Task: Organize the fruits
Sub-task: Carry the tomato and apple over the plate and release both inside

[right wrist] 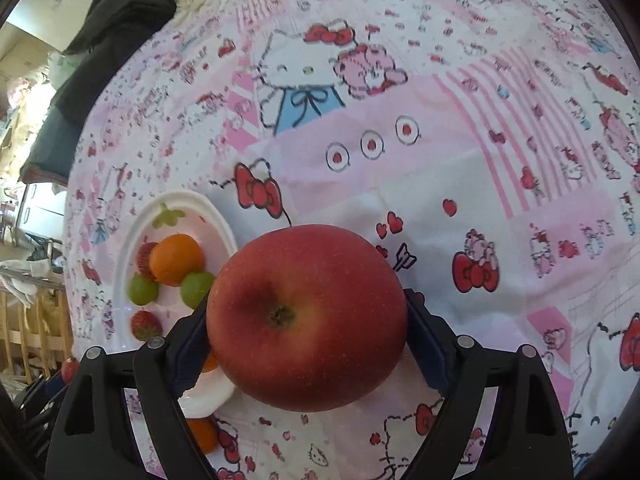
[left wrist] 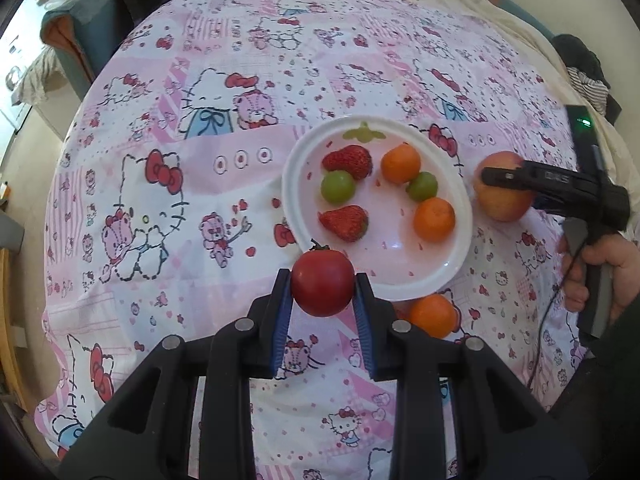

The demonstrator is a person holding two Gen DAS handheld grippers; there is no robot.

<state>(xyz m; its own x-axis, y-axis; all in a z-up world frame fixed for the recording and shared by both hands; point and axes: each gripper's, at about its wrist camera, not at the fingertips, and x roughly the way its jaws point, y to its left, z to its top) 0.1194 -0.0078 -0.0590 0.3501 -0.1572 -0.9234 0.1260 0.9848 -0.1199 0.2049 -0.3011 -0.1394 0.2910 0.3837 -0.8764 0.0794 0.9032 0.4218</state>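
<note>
Pink cartoon-print cloth [left wrist: 200,184] covers the bed under both tools. We have the left gripper [left wrist: 323,292] clamped on a tomato [left wrist: 322,283], just short of the plate [left wrist: 460,200] rim ahead; the right gripper [right wrist: 308,320] is clenched around an apple [right wrist: 307,316], with the plate off to its left. Strawberries, grapes and oranges already ring the plate, so we should carry each fruit over a bare patch, lower it until it rests, then release slowly to keep it from rolling.

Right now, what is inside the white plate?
The white plate holds two strawberries, two green grapes and two oranges. The tomato in the left gripper covers part of its near rim.
</note>
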